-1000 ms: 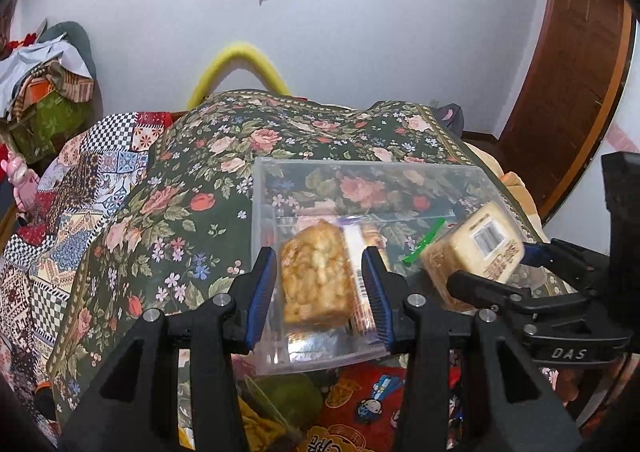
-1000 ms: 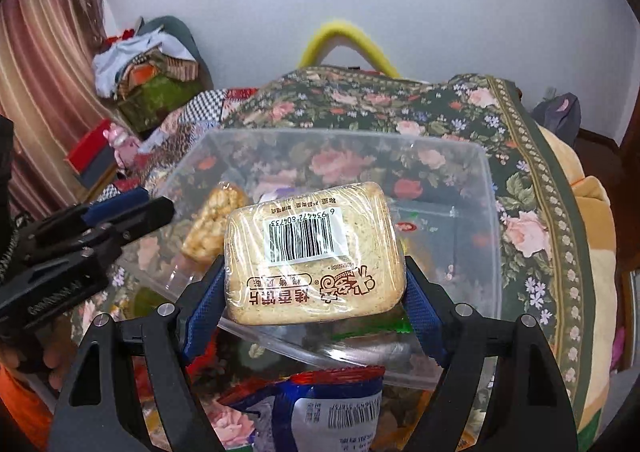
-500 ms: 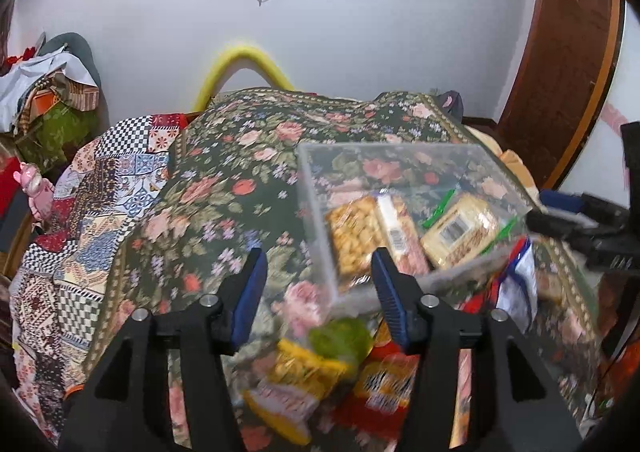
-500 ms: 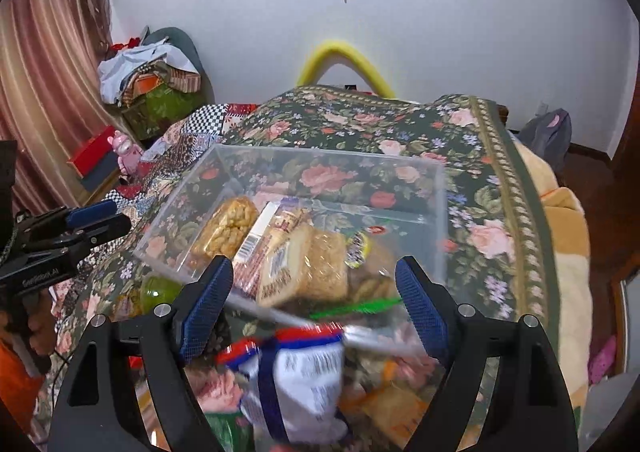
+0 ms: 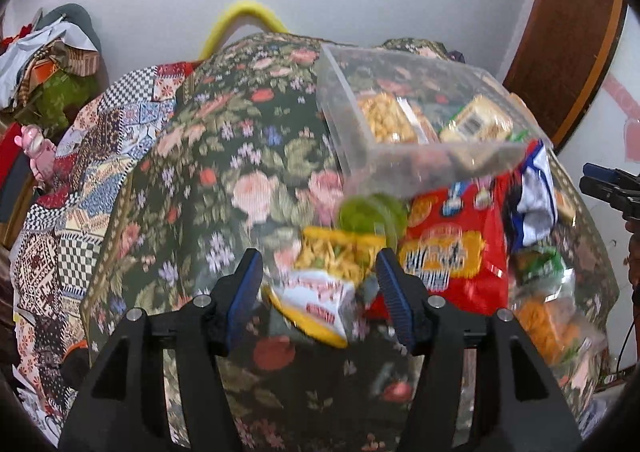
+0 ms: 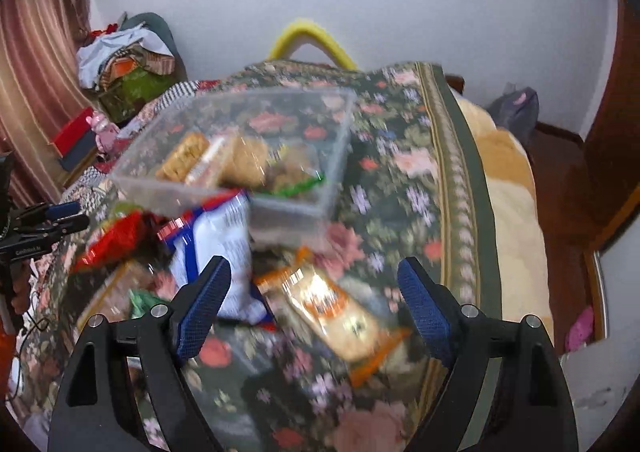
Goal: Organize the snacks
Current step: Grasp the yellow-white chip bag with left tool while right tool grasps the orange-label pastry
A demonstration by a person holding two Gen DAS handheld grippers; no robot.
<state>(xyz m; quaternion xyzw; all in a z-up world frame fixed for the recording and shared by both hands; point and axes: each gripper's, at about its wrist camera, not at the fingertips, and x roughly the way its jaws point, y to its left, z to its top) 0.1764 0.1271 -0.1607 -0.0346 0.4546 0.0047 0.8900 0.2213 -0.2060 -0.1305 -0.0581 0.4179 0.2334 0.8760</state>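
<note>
A clear plastic bin (image 5: 340,104) (image 6: 288,220) sits on the floral bedspread and holds a nut-bar pack (image 5: 384,118) and a cracker pack (image 5: 476,122). In front of it lie loose snacks: a yellow-and-white bag (image 5: 320,284), a green round pack (image 5: 372,212), a red bag (image 5: 452,248), a blue-and-white bag (image 6: 216,236) and an orange cracker pack (image 6: 336,304). My left gripper (image 5: 320,288) hovers over the yellow bag, its jaws opening and the pads clear of it. My right gripper (image 6: 314,306) stands over the orange pack, jaws wide and still opening, touching nothing.
The floral bedspread (image 5: 240,172) covers the bed, with a patchwork quilt (image 5: 80,172) on the left. A clothes pile (image 6: 124,64) sits at the far left and a yellow arch (image 6: 308,36) stands against the wall. The bed's right edge (image 6: 508,192) drops toward a wooden door.
Both grippers let their packs go into the bin and drew back toward the loose snacks at the near edge. The left jaws have widened.
</note>
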